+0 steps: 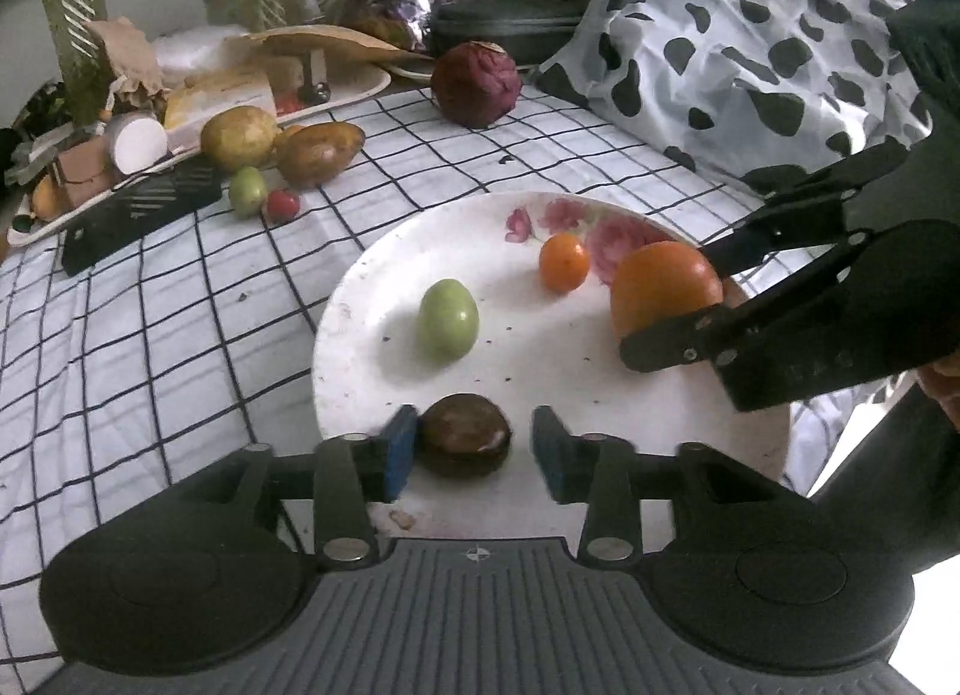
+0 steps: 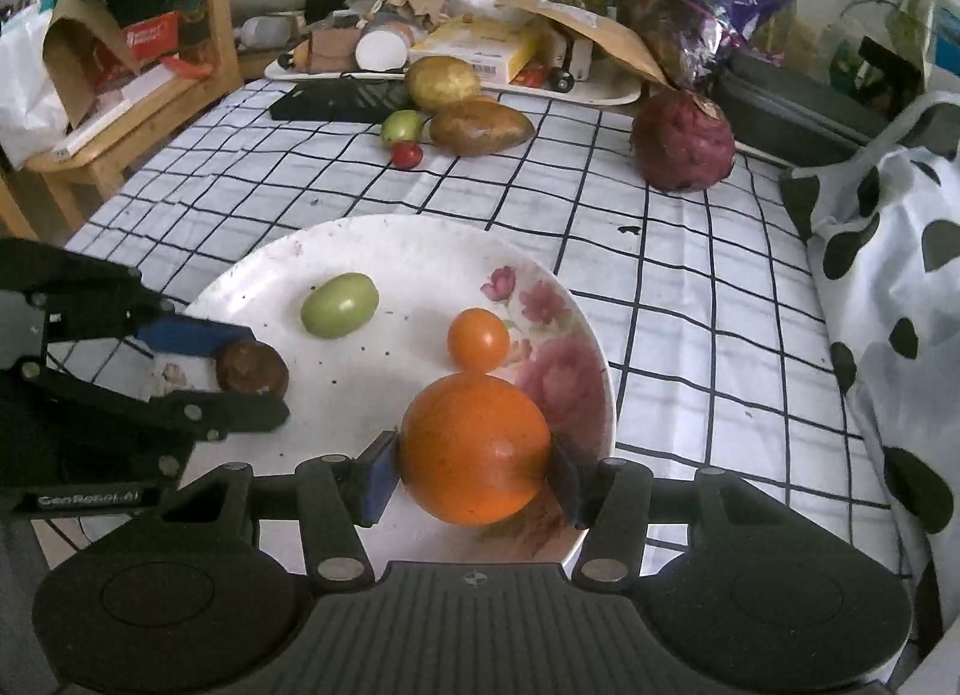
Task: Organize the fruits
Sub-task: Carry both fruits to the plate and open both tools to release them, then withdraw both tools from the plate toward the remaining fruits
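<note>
While your left gripper (image 1: 474, 443) stands open around the brown fruit (image 1: 465, 436) and your right gripper (image 2: 474, 482) brackets the orange (image 2: 475, 449) (grip unclear), four fruits sit on the plate (image 2: 420, 251), several remaining outside.

White plate (image 2: 288, 251) with pink roses, orange fruit (image 2: 474, 449), green fruit (image 2: 339, 305), dark brown fruit (image 2: 252, 368), black-gridded white tablecloth (image 2: 690, 287), blue gripper pads (image 1: 399, 452)
</note>
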Action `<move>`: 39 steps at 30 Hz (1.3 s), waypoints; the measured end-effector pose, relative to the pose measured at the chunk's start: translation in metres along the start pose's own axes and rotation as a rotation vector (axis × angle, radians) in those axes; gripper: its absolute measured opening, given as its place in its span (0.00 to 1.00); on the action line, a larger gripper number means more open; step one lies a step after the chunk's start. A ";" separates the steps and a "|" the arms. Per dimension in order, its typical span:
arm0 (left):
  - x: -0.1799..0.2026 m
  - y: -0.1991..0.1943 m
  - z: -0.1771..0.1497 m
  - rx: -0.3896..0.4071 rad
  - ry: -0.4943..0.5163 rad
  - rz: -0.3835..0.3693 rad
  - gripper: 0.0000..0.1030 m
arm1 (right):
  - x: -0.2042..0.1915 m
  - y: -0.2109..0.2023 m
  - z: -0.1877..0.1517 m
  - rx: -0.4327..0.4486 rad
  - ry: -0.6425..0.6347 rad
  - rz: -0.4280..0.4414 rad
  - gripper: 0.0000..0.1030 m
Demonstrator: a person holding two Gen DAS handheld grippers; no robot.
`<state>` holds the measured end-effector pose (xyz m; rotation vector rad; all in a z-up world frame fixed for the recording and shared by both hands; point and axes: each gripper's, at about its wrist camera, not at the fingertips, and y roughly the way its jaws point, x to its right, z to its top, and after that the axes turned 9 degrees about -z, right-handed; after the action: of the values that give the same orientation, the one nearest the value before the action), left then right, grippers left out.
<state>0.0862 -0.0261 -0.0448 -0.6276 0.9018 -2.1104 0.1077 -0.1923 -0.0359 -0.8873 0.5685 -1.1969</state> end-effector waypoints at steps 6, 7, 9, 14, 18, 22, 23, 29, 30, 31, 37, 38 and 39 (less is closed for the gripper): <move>0.005 -0.006 0.002 0.006 0.016 0.054 0.57 | -0.001 -0.016 -0.001 0.062 0.003 0.019 0.91; 0.005 -0.008 0.002 0.014 0.015 0.057 0.58 | -0.001 -0.017 -0.002 0.062 0.007 0.014 0.91; 0.005 -0.013 0.001 0.027 0.013 0.064 0.59 | -0.001 -0.021 -0.004 0.064 0.015 -0.002 0.92; 0.010 -0.026 -0.003 0.056 0.014 0.108 0.63 | -0.001 -0.032 -0.012 0.084 0.036 -0.043 0.96; 0.014 -0.035 -0.006 0.072 0.015 0.127 0.63 | 0.000 -0.042 -0.019 0.098 0.064 -0.080 1.00; 0.019 -0.045 -0.011 0.087 0.010 0.131 0.63 | 0.000 -0.049 -0.027 0.079 0.088 -0.131 1.00; 0.020 -0.047 -0.012 0.090 0.009 0.130 0.63 | 0.000 -0.050 -0.029 0.073 0.097 -0.143 1.00; 0.028 -0.051 -0.017 0.095 0.031 0.140 0.64 | 0.005 -0.051 -0.034 0.060 0.127 -0.168 1.00; 0.030 -0.050 -0.017 0.095 0.038 0.143 0.64 | 0.006 -0.050 -0.035 0.057 0.131 -0.171 1.00; 0.030 -0.050 -0.016 0.093 0.042 0.144 0.64 | 0.007 -0.050 -0.034 0.053 0.135 -0.175 1.00; 0.029 -0.049 -0.015 0.098 0.034 0.142 0.64 | 0.011 -0.048 -0.035 0.050 0.148 -0.183 1.00; 0.028 -0.049 -0.015 0.099 0.032 0.141 0.64 | 0.011 -0.047 -0.034 0.051 0.147 -0.185 1.00; 0.028 -0.049 -0.015 0.101 0.030 0.141 0.64 | 0.011 -0.047 -0.034 0.052 0.146 -0.186 1.00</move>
<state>0.0377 -0.0189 -0.0128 -0.4676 0.8257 -2.0294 0.0581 -0.2173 -0.0147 -0.8267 0.5783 -1.4480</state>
